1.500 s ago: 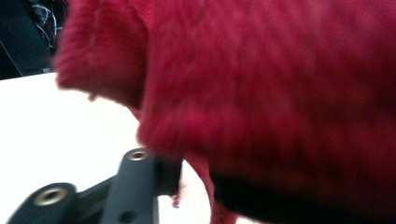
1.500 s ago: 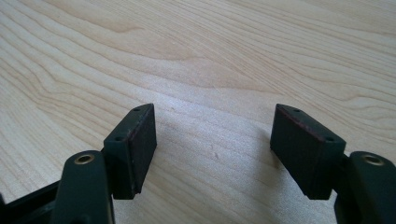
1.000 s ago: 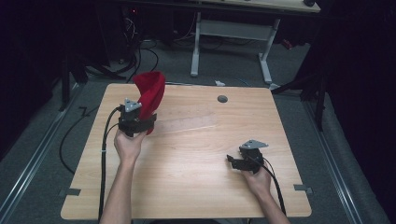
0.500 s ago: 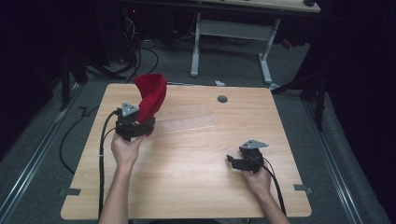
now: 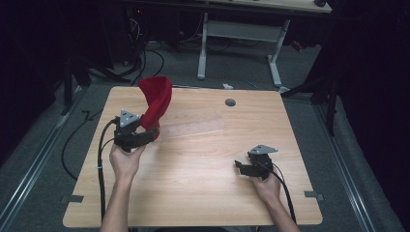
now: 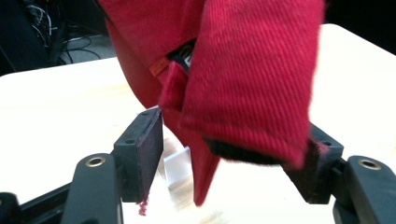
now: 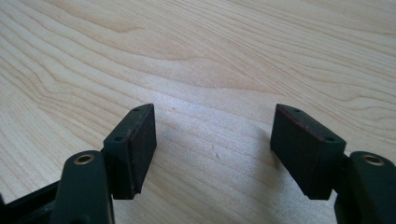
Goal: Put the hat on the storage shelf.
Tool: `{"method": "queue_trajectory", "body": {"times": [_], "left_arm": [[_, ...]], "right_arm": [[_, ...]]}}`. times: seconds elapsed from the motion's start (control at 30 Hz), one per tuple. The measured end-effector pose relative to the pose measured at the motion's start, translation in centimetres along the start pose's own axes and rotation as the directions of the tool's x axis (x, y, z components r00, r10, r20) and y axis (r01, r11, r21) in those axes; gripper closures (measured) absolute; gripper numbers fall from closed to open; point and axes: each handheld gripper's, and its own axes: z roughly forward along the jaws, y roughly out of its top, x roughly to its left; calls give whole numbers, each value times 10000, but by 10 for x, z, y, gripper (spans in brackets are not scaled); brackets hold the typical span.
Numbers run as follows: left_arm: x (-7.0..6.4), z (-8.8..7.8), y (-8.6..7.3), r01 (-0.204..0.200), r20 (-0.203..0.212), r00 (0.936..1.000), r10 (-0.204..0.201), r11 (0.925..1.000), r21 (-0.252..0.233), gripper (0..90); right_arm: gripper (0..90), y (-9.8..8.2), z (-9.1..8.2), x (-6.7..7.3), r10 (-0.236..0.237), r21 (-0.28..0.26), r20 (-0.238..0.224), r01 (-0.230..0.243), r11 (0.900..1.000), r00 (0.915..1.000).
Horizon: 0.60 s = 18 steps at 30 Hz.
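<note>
At the worktop's [image 5: 193,183] far-left part, my left gripper [image 5: 151,135] has just been opening, its jaws wide with the red cloth [image 5: 157,104] draped between them. My right gripper [image 5: 240,166], well apart from the cloth toward the near right, rests with jaws wide and nothing between them.

Two hand-held black plastic grippers: the left gripper [image 5: 145,136] and right gripper [image 5: 241,166] each carry a grey three-cornered plate on top and trail a thick black cable. Flat black rectangular pads [image 7: 140,149] sit on arms fixed with brass-coloured screws. Both forearms are bare, sleeveless.
</note>
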Motion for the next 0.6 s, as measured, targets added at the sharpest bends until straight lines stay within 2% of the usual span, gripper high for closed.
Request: {"method": "queue_trajectory", "body": {"times": [0.17, 0.33, 0.43, 0.6], "left_arm": [[-7, -9, -1, 61, 217, 9997, -60, 10000, -44, 347], [-15, -17, -2, -50, 370, 9993, 53, 9999, -88, 342], [-16, -24, -3, 85, 468, 9989, -84, 10000, -13, 341], [-19, -32, -7, -8, 526, 9986, 8, 10000, 12, 340]], "right_arm": [[316, 0, 0, 0, 6, -13, -5, -6, 10000, 10000], [316, 1, 1, 0, -16, 1, 9, 16, 10000, 10000], [316, 1, 1, 2, -2, 1, -1, 2, 10000, 10000], [316, 2, 2, 2, 3, 8, -10, -3, 10000, 10000]]}}
